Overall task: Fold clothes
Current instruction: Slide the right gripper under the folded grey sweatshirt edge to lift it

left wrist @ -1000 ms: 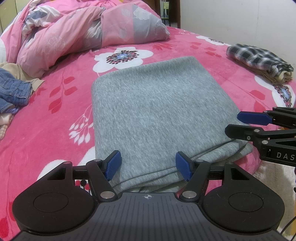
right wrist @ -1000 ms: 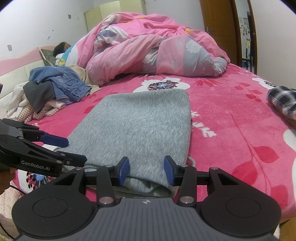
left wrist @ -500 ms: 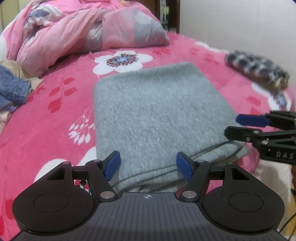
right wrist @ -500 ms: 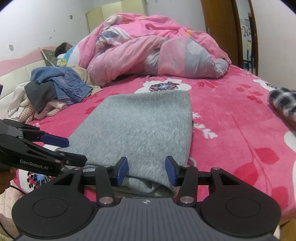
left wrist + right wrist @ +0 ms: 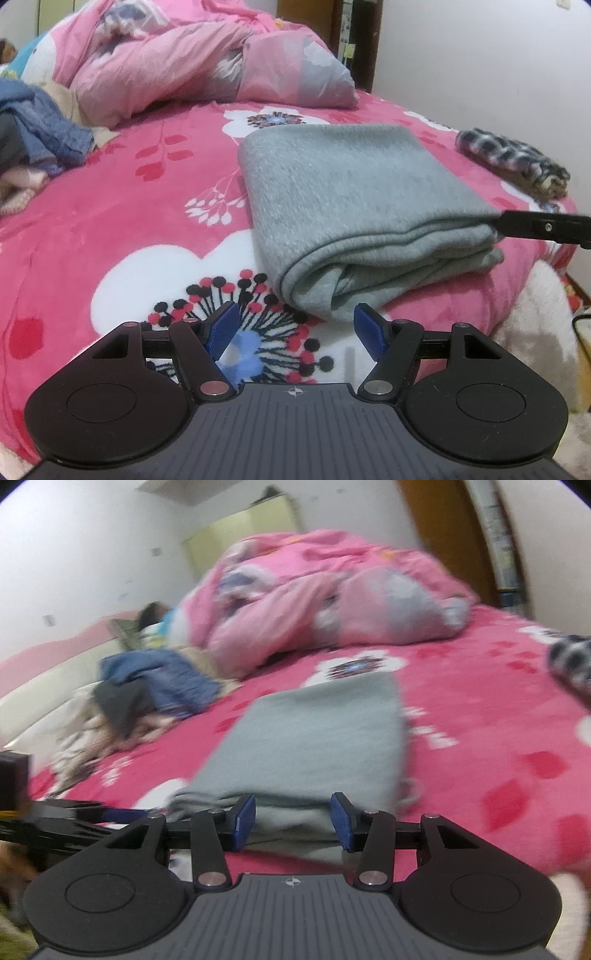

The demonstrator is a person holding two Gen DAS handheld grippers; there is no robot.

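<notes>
- Grey knit garment [image 5: 354, 199], folded into a thick rectangle, lies flat on the pink flowered bed cover [image 5: 122, 229]; its layered open edge faces the near edge of the bed.
- Change, left wrist view: a second ago the left gripper [image 5: 295, 330] stood over the garment's near edge with cloth between its blue pads. Now it has drawn off to the left, and only the white flower print shows between them.
- State, left gripper: jaws wide apart, holding nothing; the garment's near left corner lies just ahead of it and slightly to the right, not touching.
- Change, right wrist view: the picture has tilted and blurred, so the right gripper [image 5: 291, 821] is judged to be moving.
- State, right gripper: jaws part-open and straddling the garment's near edge, with grey cloth between the pads; the blur hides whether they press on it, so a hold cannot be told.
- Meaning for the task: the grey piece looks finished and released on the left side; the next garment is probably to come from the heap of blue and dark clothes [image 5: 37, 136] at the far left.
- Checked cloth [image 5: 513, 162] rests apart, at the right edge of the bed.
</notes>
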